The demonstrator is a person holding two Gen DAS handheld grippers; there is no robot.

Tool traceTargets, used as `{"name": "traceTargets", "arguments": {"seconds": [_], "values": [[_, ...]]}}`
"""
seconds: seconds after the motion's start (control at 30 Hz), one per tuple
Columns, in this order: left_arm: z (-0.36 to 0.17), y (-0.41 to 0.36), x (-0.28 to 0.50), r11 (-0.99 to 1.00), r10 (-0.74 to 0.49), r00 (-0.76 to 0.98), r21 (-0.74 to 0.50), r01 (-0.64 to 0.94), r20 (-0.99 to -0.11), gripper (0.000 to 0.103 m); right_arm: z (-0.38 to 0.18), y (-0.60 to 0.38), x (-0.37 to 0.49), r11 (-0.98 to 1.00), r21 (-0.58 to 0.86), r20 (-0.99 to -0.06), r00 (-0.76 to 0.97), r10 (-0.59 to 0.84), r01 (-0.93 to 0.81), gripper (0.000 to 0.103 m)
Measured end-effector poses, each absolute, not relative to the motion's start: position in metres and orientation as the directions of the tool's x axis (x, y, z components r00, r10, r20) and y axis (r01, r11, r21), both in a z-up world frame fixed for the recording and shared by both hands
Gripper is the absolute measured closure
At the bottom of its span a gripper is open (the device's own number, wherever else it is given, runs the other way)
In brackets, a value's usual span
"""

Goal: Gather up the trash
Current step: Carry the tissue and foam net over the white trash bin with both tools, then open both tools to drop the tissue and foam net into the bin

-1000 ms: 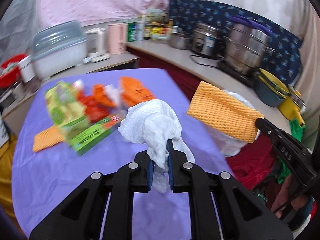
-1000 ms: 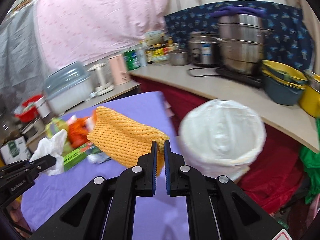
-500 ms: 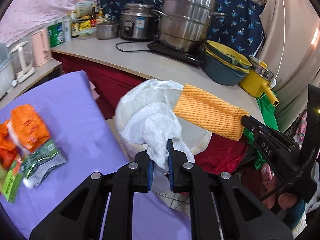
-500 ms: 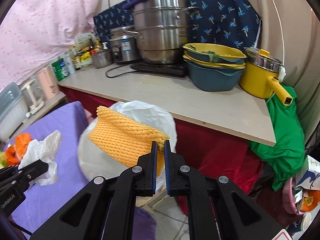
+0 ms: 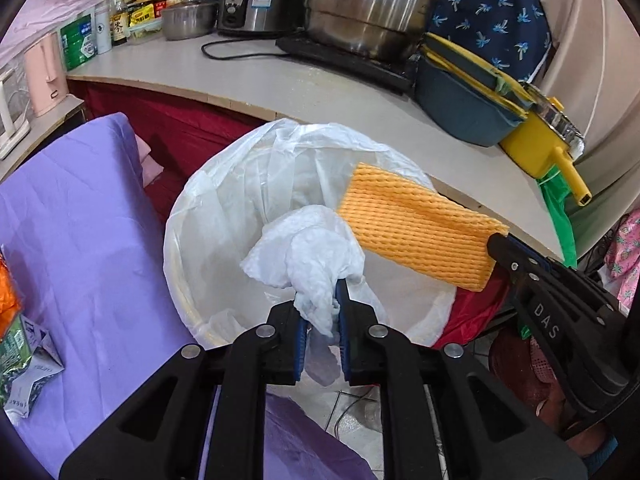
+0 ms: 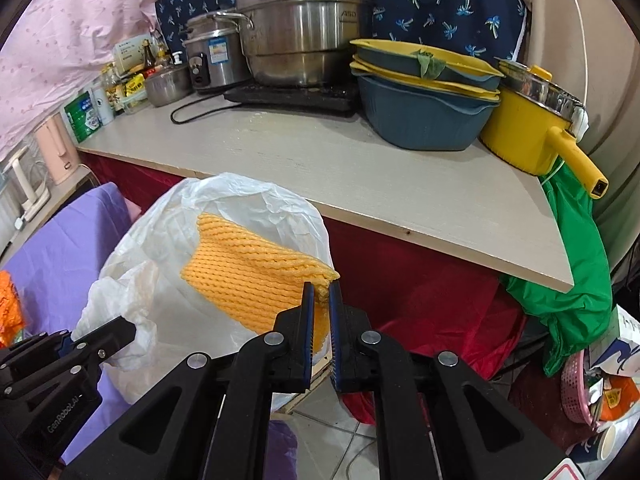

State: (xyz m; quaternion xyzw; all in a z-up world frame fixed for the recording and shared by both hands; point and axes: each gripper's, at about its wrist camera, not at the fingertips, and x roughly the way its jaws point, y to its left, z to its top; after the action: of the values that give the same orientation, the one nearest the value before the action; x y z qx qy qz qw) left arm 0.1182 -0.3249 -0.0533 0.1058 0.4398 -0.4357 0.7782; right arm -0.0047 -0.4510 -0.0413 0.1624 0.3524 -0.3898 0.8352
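Both loads hang directly above the lined bin (image 5: 208,216): left claw (image 5: 320,300) grips the tissue (image 5: 308,248), right claw (image 6: 319,300) grips the foam net (image 6: 248,280).

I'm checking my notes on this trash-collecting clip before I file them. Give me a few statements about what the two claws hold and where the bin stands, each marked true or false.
1. The left claw is shut on a crumpled white tissue. True.
2. The right claw is open and holds nothing. False: it is shut on an orange foam net.
3. Both items hang above the white-lined trash bin. True.
4. The trash bin stands on the purple tablecloth. False: it stands beside the table, below the counter.
5. The yellow pot sits on the counter. True.
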Motion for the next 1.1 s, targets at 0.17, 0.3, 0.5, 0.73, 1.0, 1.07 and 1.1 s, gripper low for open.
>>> {"name": "traceTargets", "arguments": {"seconds": [0.17,0.3,0.5,0.73,1.0,1.07,1.1], "values": [[-0.060,-0.323,0.130,0.622,-0.581,0.241,-0.233,0.748,-0.777,0.070,-0.043,-0.454,0.001,0.648,0.020,-0.712,0.466,-0.525,0.761,0.085],[-0.052,-0.314,0.133,0.637,-0.599,0.281,-0.233,0.734,-0.750,0.046,-0.036,-0.450,0.001,0.657,0.045,-0.691,0.498,-0.523,0.753,0.070],[-0.035,-0.296,0.137,0.667,-0.604,0.336,-0.229,0.708,-0.723,0.036,-0.018,-0.437,-0.002,0.672,0.063,-0.659,0.537,-0.527,0.738,0.061],[-0.013,-0.258,0.142,0.745,-0.566,0.441,-0.202,0.636,-0.697,0.033,0.001,-0.411,-0.005,0.708,0.082,-0.632,0.586,-0.507,0.701,0.055],[0.015,-0.195,0.141,0.833,-0.471,0.577,-0.120,0.540,-0.667,0.033,0.024,-0.365,0.000,0.770,0.108,-0.596,0.660,-0.456,0.629,0.049],[0.021,-0.173,0.142,0.862,-0.431,0.610,-0.105,0.495,-0.664,0.028,0.028,-0.354,0.003,0.784,0.116,-0.590,0.677,-0.440,0.610,0.048],[0.023,-0.164,0.143,0.873,-0.417,0.621,-0.101,0.478,-0.664,0.028,0.031,-0.345,0.005,0.793,0.116,-0.584,0.687,-0.433,0.598,0.048]]}}
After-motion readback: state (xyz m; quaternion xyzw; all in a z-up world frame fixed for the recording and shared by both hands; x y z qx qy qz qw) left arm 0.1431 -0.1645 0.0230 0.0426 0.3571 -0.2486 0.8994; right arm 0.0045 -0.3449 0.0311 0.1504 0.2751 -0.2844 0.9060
